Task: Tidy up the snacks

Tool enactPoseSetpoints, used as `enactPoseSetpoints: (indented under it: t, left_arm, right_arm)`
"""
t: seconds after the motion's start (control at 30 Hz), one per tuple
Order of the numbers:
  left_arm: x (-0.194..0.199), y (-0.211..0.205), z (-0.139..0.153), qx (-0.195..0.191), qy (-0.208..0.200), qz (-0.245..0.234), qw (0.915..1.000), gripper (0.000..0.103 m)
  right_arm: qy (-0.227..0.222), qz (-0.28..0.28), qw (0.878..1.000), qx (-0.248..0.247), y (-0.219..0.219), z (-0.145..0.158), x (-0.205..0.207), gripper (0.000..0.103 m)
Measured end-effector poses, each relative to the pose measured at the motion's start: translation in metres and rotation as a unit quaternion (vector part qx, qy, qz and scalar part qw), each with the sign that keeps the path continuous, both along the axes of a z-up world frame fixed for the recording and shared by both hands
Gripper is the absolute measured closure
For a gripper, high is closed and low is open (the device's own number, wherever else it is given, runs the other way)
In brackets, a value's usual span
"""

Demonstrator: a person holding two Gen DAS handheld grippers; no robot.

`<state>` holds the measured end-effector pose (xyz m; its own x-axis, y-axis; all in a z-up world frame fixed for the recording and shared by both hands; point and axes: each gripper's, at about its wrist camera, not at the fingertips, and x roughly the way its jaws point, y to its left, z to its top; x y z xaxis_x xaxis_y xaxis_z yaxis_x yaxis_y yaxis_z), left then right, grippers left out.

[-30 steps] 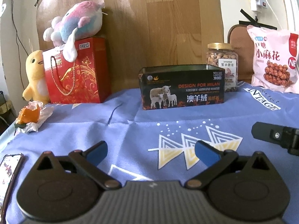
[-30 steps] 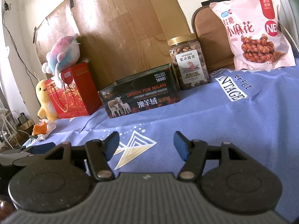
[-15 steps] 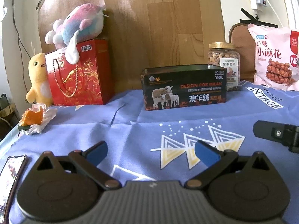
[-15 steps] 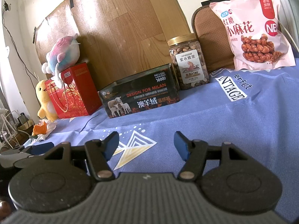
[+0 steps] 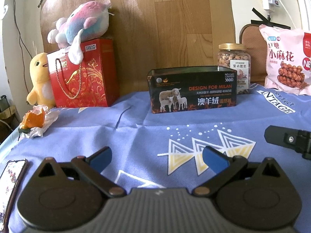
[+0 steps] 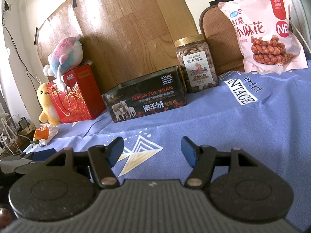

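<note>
Nut jar (image 6: 196,64): clear plastic with a gold lid, full of nuts, upright at the back of the blue cloth (image 6: 243,136); just behind the right end of the dark tin, which hides its lower left corner in the left wrist view.
Pink snack bag (image 6: 266,31): a large pouch printed with twisted dough sticks, standing at the far right and leaning back against a brown padded chair back (image 6: 215,38); apart from the jar, to its right.
Dark tin (image 6: 145,99): an open-topped rectangular box with sheep and "DESIGN FOR MILAN" on its front, in the middle of the back row; no contents show inside it.
Red gift bag (image 5: 83,75): left of the tin with a gap between them, rope handle hanging on its front.
Plush toys: a pink-and-blue plush (image 5: 81,25) lies on top of the red bag; a yellow chick (image 5: 39,79) stands against the bag's left side.
Orange peel (image 5: 33,118): on crumpled white paper, near the cloth's left edge.
Phone (image 5: 9,182): flat on the cloth at the lower left, screen lit.
Left gripper (image 5: 156,158): blue pads spread wide, nothing between them, held over the triangle print.
Right gripper (image 6: 151,150): fingers apart and empty, well short of the snacks; its black tip also shows at the right edge of the left wrist view.
Backdrop: a wood-grain board (image 6: 126,29) leaning on the wall behind the row.
</note>
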<state>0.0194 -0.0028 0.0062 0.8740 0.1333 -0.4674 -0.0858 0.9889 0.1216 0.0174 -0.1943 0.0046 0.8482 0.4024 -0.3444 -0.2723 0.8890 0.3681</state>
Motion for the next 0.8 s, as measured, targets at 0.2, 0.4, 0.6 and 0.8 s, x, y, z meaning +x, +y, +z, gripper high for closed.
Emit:
enactPoseSetpoints:
  t: [0.2, 0.4, 0.6, 0.8]
  left_arm:
    - [0.0001, 0.0011, -0.0003, -0.005, 0.003, 0.001, 1.0, 0.0]
    - [0.0002, 0.0015, -0.0004, -0.005, 0.003, 0.0, 1.0, 0.0]
    - [-0.0005, 0.0019, 0.0003, -0.007, 0.002, 0.001, 1.0, 0.0]
    - [-0.001, 0.0022, 0.0005, -0.008, 0.001, 0.0, 1.0, 0.0]
  right_arm:
    - [0.0, 0.001, 1.0, 0.001, -0.0005, -0.0001, 0.0002, 0.035]
    - [0.0, 0.001, 1.0, 0.001, -0.0008, 0.0, 0.0, 0.035]
    - [0.0, 0.001, 1.0, 0.001, -0.001, 0.0001, 0.0, 0.035]
    - [-0.001, 0.001, 1.0, 0.001, -0.0012, 0.0002, 0.0, 0.034]
